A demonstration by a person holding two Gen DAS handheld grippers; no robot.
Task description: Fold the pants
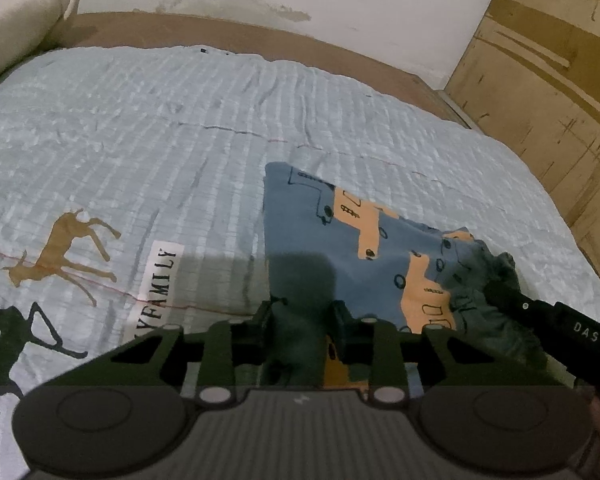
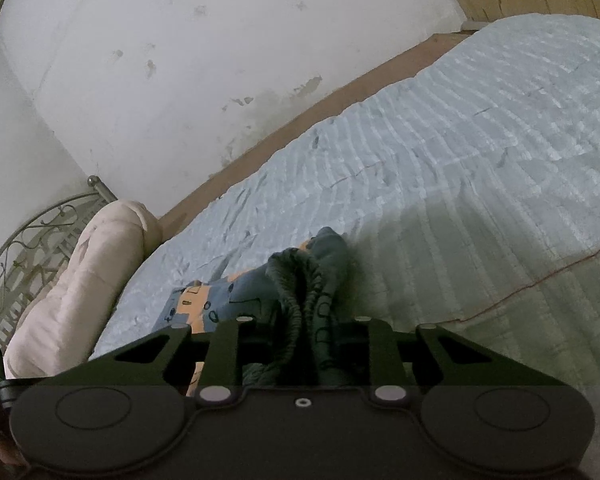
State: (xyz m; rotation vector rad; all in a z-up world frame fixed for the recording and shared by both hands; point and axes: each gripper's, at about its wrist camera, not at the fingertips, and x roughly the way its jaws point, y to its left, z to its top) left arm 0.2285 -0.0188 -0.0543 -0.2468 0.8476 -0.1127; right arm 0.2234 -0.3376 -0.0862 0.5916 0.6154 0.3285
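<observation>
Now both tools (image 1: 302, 314) (image 2: 300, 332) angle down, clamping pants (image 1: 364, 248).

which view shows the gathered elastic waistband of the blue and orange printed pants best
The right wrist view: the dark ribbed waistband bunches clearly at its centre. The left wrist view shows mostly the flat printed leg fabric, the waistband only a shadowed ruffle at its right.

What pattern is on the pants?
Blue pants with orange patches and black-outlined vehicle drawings; clearest in the left wrist view.

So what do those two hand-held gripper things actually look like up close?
Both are matte black. The left gripper and the right gripper each have two angular fingers, silver rivets and a broad body with two round discs. The right one's side, seen from the left camera, reads "DAS".
</observation>
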